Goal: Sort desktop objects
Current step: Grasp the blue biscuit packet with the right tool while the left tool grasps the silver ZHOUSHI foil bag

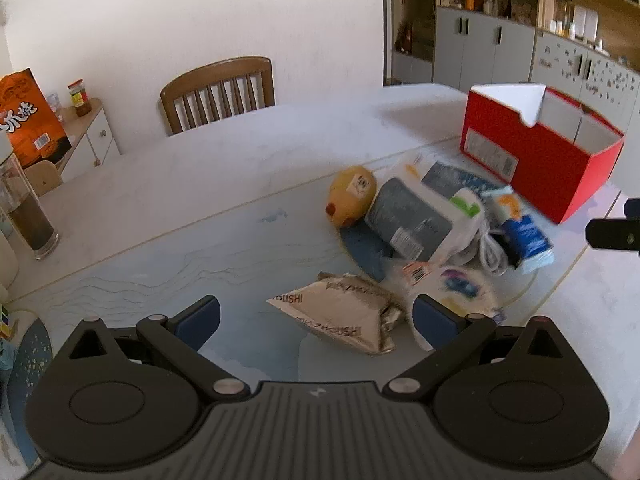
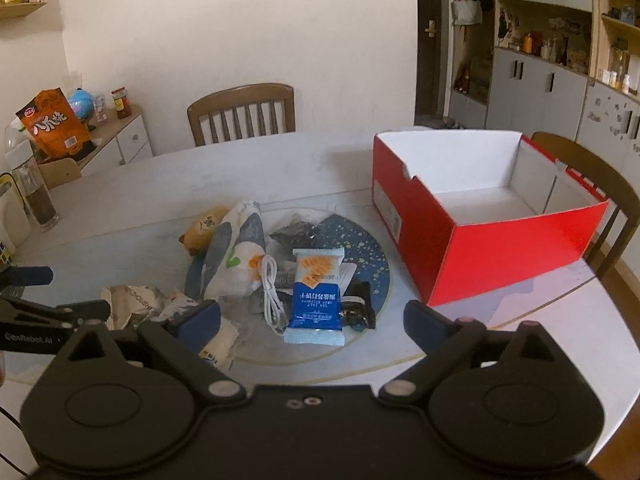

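Nearest, both grippers are being held spread over the pile, with nothing pinched. The left gripper (image 1: 316, 318) is being aimed at the silver foil packet (image 1: 340, 316), which is lying on the table (image 1: 200, 184) between its blue pads, though no pad is seen pressing on it. The right gripper (image 2: 312, 322) is being pointed at the blue snack pack (image 2: 318, 296), which is resting on the front edge of the speckled blue plate (image 2: 368, 252); the pads are standing wide of it on either side.

Just beyond, the rest of the clutter is being left heaped: a white cable (image 2: 272, 292) beside the blue pack, a white patterned bag (image 2: 236, 252) and a yellow fruit-like item (image 1: 352, 196) behind.

Farthest, the red box (image 2: 480, 240) is standing open and apparently empty, near the plate, to its right.

Judging from this, the approach to a first pick is being made, and sorting is barely being started. Next, each gripper is needing to be lowered around its packet and closed squarely, without the cable being snagged.
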`<state>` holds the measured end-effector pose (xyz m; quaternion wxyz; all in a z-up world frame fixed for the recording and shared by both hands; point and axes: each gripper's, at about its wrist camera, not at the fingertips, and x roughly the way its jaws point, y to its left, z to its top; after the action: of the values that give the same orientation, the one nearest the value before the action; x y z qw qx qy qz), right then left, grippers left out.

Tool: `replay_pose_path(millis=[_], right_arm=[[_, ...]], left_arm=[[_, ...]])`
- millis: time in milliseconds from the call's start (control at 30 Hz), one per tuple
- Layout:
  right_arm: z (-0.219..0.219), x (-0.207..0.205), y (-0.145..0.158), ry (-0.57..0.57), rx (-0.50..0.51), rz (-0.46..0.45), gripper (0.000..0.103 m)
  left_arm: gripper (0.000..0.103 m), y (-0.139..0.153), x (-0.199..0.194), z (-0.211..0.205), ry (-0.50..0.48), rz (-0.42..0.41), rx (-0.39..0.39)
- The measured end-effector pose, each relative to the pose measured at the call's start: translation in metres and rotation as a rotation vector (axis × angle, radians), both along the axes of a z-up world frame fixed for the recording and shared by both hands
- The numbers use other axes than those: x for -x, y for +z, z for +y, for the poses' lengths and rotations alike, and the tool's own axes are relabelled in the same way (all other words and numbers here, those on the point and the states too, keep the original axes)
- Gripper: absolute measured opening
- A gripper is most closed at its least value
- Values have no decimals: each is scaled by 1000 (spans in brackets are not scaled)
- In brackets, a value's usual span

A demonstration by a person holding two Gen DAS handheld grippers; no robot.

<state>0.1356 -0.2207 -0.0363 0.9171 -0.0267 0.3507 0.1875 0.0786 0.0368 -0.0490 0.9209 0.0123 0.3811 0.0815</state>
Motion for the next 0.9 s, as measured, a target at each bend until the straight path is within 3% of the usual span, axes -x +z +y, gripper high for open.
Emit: replay_pose_path(millis=[567,900], right_arm=[[17,-31,-20,13,44,58,94],[27,-56,-39,8,74,99,83]], left_arm=[[102,-30,-32,8,-163,59,-85],[102,-45,-50,5,-234,100,-67]])
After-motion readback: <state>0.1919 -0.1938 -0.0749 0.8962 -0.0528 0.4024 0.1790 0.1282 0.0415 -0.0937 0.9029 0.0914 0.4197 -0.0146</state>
